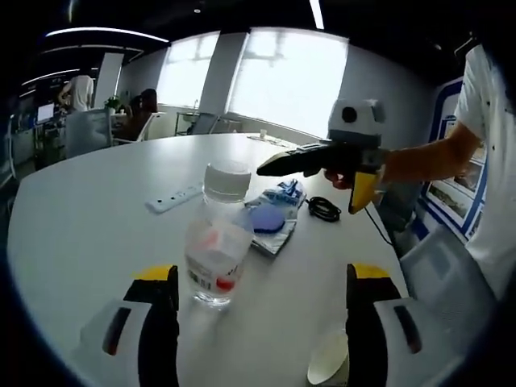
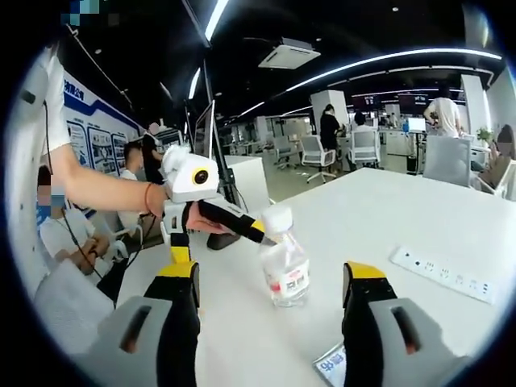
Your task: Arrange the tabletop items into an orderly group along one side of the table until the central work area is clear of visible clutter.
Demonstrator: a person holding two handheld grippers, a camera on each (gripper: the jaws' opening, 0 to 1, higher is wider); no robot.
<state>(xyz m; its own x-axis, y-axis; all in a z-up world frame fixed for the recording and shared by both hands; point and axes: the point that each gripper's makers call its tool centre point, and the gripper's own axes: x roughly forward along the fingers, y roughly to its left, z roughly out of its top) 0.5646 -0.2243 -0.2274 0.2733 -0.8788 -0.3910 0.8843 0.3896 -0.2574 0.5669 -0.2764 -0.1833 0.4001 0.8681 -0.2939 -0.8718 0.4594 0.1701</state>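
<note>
1. On the white round table [image 1: 97,218], near its edge, a clear plastic water bottle [image 1: 216,242] stands upright with its white cap on top, its long axis vertical. It carries a pale label with red and dark print low on its side.
2. Beyond the bottle lie a flat packet with a blue round item [image 1: 268,219] on it, a black coiled cable [image 1: 324,208] and a white power strip [image 1: 173,198]. A white paper cup [image 1: 330,361] sits at the table edge near the left gripper's right jaw.
3. Left gripper [image 1: 262,310]: jaws stand wide apart, holding nothing. The bottle is ahead of them, nearer the left jaw and not touching it.
4. Right gripper [image 2: 270,302]: jaws stand wide apart, also holding nothing, with the bottle upright between and beyond their tips. In the left gripper view it hangs above the table past the bottle, held in a person's hand [image 1: 339,176].
</note>
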